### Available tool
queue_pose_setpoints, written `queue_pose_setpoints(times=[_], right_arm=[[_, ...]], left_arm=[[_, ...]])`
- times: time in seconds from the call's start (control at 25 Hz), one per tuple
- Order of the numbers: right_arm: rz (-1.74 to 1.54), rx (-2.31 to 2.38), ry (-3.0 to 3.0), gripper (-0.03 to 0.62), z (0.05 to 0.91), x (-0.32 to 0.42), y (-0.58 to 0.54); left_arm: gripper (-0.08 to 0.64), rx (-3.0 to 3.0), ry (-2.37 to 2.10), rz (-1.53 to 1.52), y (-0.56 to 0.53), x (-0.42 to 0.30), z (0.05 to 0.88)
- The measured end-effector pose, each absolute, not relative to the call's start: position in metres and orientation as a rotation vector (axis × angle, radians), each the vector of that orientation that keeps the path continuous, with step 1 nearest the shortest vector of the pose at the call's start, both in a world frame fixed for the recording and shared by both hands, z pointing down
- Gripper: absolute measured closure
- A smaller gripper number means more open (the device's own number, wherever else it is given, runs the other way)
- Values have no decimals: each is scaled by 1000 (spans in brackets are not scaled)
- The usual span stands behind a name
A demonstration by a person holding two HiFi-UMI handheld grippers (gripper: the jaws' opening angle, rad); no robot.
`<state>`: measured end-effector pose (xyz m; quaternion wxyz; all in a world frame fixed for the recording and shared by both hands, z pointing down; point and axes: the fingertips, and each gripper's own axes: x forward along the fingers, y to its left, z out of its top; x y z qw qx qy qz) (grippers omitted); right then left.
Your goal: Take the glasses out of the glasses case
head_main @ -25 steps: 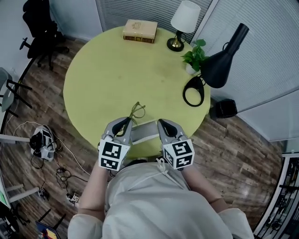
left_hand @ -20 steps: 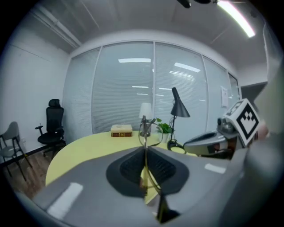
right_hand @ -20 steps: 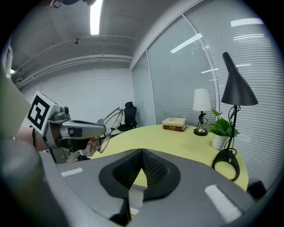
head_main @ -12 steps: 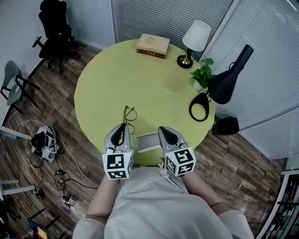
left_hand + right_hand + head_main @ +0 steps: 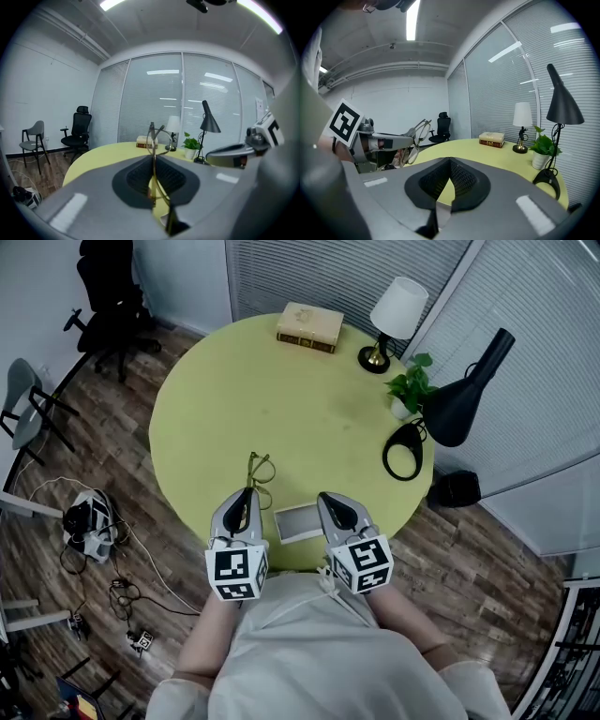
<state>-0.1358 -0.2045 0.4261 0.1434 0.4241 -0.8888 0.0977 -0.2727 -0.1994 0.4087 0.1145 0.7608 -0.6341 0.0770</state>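
Observation:
Thin wire-rimmed glasses are held over the yellow round table by my left gripper, which is shut on them. In the left gripper view the frame stands up from between the closed jaws. The pale glasses case lies at the table's near edge between the two grippers. My right gripper is just right of the case, its jaws shut with nothing at the tips. A sliver of the case shows below them. The right gripper view also catches the glasses.
At the table's far side are a book, a white-shaded lamp and a small potted plant. A black desk lamp stands at the right edge. Chairs and cables are on the wooden floor to the left.
Over the last second the left gripper carried the glasses a little left, away from the case. The head view shifted too. Almost nothing moved in the last half second.

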Motion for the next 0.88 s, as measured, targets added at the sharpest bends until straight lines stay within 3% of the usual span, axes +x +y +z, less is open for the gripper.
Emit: queue_pose_setpoints(times=[0.88], right_arm=[[244, 1231, -2578, 594, 416, -134, -199]], left_arm=[[545, 2300, -1833, 252, -198, -252, 406]])
